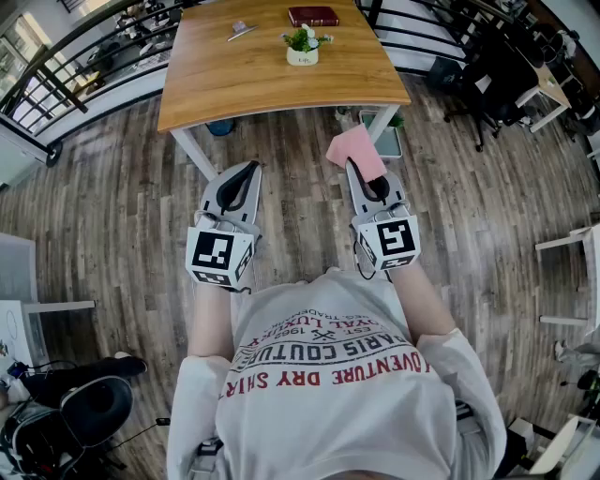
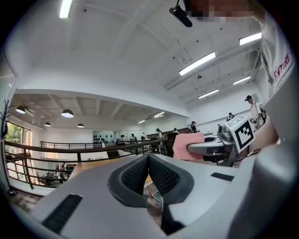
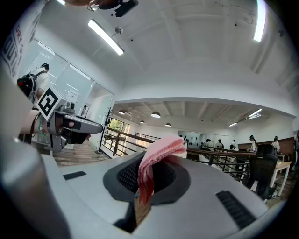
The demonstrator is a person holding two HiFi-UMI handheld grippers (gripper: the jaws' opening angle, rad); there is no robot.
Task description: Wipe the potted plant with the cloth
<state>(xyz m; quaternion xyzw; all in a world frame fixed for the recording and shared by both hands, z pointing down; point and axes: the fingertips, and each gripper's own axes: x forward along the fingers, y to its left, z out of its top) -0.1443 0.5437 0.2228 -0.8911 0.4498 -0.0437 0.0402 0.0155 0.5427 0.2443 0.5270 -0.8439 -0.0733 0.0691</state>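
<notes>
Pinched between the black ribbed pads of the right gripper [image 3: 147,176], lower middle of the right gripper view: a soft pink folded cloth [image 3: 159,151], fold standing up out of the jaws, a strip hanging down between them. Pressed together on nothing at the left gripper [image 2: 148,173], lower middle of the left gripper view. Likely to handle as light, limp fabric: unbreakable but prone to flop and bunch, so best gripped near the fold with a free flap left forward for wiping. Held level and side by side at the centre of the head view, both pointing up the frame toward a light wooden bench [image 1: 262,84] on white legs, well apart from it, above a grey-brown plank floor [image 1: 122,206]. Forearms drawn in close to the torso, wrists straight. At upper centre of the head view, on the bench, untouched so far: the small green potted plant in a white pot [image 1: 303,47]. Judged light and easy to tip, with thin leaves apt to bend or tear; better steadied at the pot by the empty left jaws and brushed gently with the cloth. Also on the bench: a dark red book [image 1: 313,16] just above the plant in the frame and a small grey object [image 1: 241,31] to its upper left, too small to identify.
</notes>
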